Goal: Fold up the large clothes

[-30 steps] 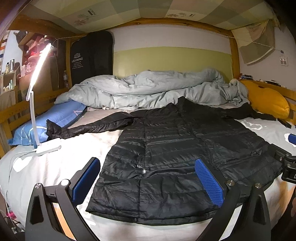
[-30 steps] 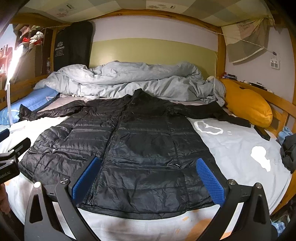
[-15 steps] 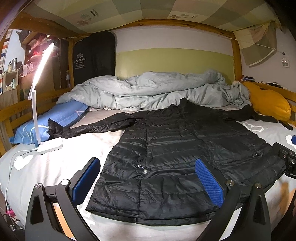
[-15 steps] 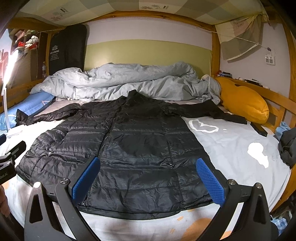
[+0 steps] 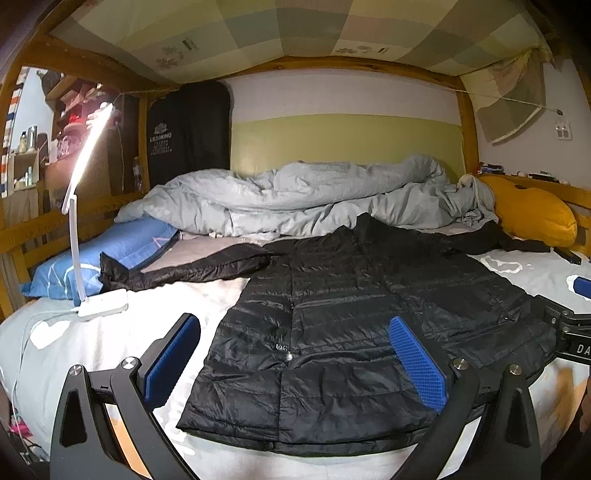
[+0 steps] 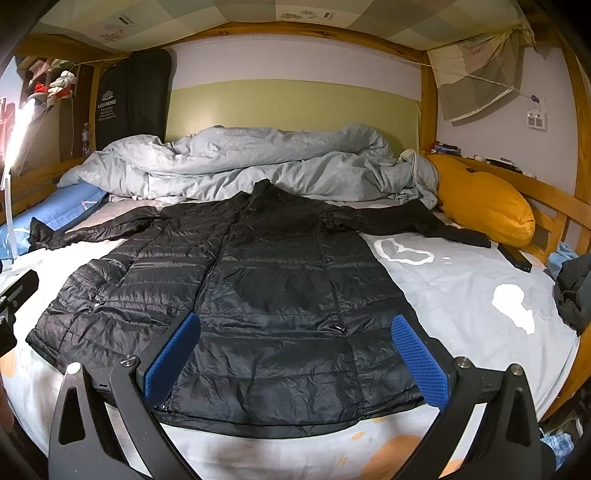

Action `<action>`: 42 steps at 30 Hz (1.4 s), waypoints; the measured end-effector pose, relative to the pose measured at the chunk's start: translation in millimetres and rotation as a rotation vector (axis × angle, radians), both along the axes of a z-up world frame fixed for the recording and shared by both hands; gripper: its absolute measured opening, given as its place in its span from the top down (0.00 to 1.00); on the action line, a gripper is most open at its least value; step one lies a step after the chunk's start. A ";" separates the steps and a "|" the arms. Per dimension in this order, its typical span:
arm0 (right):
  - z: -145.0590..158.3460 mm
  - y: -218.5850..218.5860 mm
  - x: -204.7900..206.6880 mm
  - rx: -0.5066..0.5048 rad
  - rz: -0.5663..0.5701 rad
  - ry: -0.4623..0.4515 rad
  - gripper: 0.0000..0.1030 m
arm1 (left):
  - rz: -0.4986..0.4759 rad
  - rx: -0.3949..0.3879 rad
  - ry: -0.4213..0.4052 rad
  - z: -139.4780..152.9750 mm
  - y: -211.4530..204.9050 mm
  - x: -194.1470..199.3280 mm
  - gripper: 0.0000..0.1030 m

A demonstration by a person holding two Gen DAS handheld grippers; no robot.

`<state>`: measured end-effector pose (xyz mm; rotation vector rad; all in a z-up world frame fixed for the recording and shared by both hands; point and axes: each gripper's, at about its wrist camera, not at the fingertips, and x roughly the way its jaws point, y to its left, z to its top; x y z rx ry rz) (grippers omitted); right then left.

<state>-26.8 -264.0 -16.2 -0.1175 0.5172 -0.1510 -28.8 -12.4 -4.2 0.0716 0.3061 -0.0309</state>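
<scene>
Black puffer jacket lies flat, zipped, sleeves out, on the bed; my left gripper & right gripper hover at its hem, both jaws wide apart, empty. Looks light, soft, slick, so probably best pinched at a sleeve cuff or hem seam

This is a bedroom in a home, seen from the foot of a lower bunk. A wooden bed frame rails the mattress, and a checked cloth ceiling hangs close overhead. At twelve o'clock a rumpled grey duvet is heaped against the green headboard panel. A blue pillow lies at ten o'clock, a mustard cushion at two o'clock. A lit clip-on lamp and cluttered shelves stand at nine o'clock.
</scene>
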 end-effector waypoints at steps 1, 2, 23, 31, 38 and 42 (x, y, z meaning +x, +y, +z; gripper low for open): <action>-0.5 0.3 0.2 -0.003 0.001 0.002 0.00 | -0.001 0.005 -0.008 0.5 -1.5 -1.8 0.00; -1.2 0.8 0.5 -0.007 0.002 0.006 0.00 | -0.001 0.006 -0.012 1.1 -1.9 -2.8 0.00; -6.6 4.0 1.5 -0.017 0.004 0.019 0.00 | 0.004 -0.007 -0.008 3.6 -0.4 -2.7 0.00; -6.7 4.2 1.4 -0.019 0.005 0.020 0.00 | 0.004 -0.008 -0.010 3.7 0.6 -2.7 0.00; -6.3 4.0 1.1 -0.019 0.006 0.020 0.00 | 0.005 -0.014 -0.008 3.0 1.3 -3.3 0.00; -6.1 4.3 0.7 -0.022 0.004 0.017 0.00 | 0.010 -0.016 -0.005 1.4 3.2 -3.1 0.00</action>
